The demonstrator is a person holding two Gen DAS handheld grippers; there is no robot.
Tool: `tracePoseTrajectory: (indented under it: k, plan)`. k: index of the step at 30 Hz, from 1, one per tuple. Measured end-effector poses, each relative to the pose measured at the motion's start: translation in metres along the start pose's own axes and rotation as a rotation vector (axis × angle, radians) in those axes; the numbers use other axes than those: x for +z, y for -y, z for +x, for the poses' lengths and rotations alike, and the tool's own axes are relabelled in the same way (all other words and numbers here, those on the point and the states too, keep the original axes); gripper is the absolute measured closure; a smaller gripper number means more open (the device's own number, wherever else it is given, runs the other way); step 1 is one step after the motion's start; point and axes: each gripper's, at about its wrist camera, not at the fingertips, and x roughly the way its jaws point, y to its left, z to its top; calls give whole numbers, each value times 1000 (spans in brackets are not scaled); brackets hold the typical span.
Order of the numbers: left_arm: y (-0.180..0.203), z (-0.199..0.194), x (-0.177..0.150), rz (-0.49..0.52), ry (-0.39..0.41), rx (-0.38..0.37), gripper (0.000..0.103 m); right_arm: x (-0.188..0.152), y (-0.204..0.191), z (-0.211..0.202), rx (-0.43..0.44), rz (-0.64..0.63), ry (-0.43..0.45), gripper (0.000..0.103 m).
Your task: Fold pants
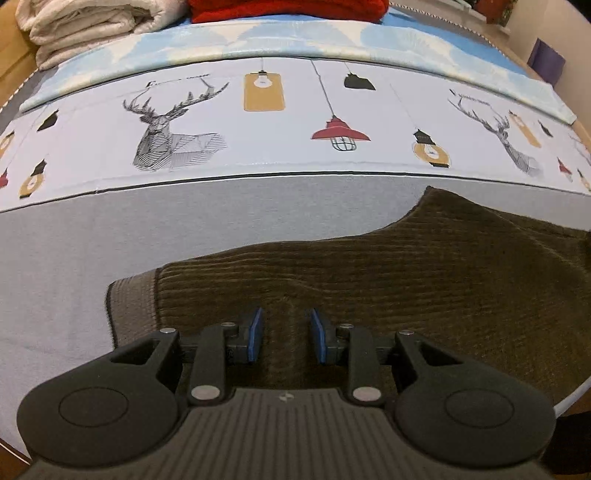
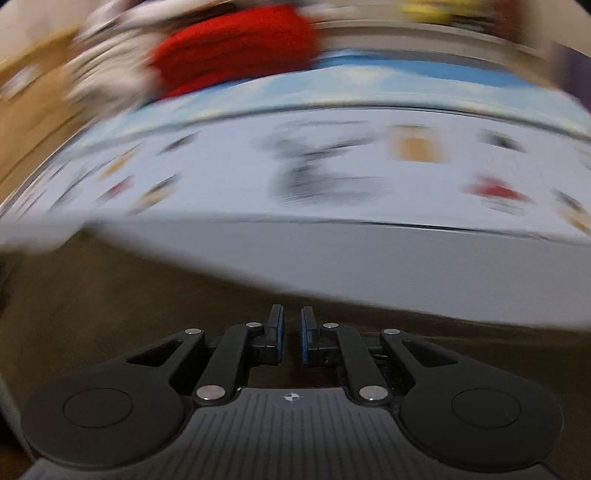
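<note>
Pants point(image 1: 388, 280): dark olive corduroy, flat on the grey sheet point(image 1: 110, 236), near side, cuff end to the left. Left gripper point(image 1: 285, 334) over the fabric, jaws narrowly apart, holding nothing. Right gripper point(image 2: 291, 334) over pants too, small gap between jaws; view heavily blurred. Red cloth point(image 1: 288, 9) far.

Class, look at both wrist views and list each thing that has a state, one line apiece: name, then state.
Left gripper: open, fingers apart over the cloth.
Right gripper: narrow gap; grip unclear, view blurred.
Brown corduroy pants: spread flat on bed, not folded small.
White blanket: folded, stacked.
Red cloth: folded.
</note>
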Motion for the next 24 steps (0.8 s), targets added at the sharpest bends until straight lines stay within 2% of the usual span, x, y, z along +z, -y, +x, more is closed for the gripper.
tracePoseTrajectory:
  k: [2,4,7,9,11,13,18,20,22,24]
  plan:
    - [9,3,3,23,0,9,71,2,45,-10,-170,177,64,79]
    - [14,7,6,33,-5,14,70,-2,92,-25,-338,388,131,77]
    - [19,12,10,41,-12,27,70,-13,139,-36,-472,590,155,69]
    - [21,14,12,42,-17,33,70,-18,158,-34,-520,664,134,68]
    - [24,17,12,51,-24,40,70,-20,167,-30,-533,709,125,68]
    - [27,19,12,62,-30,46,70,-16,168,-25,-557,715,98,69]
    - [28,20,12,65,-29,49,70,-2,150,-12,-701,656,9,78]
    - [27,20,12,65,-29,50,70,4,151,-5,-726,666,-5,93]
    - [27,19,11,68,-25,52,70,4,158,-4,-735,711,2,97]
    - [26,17,11,70,-17,49,70,8,159,-16,-736,784,57,98]
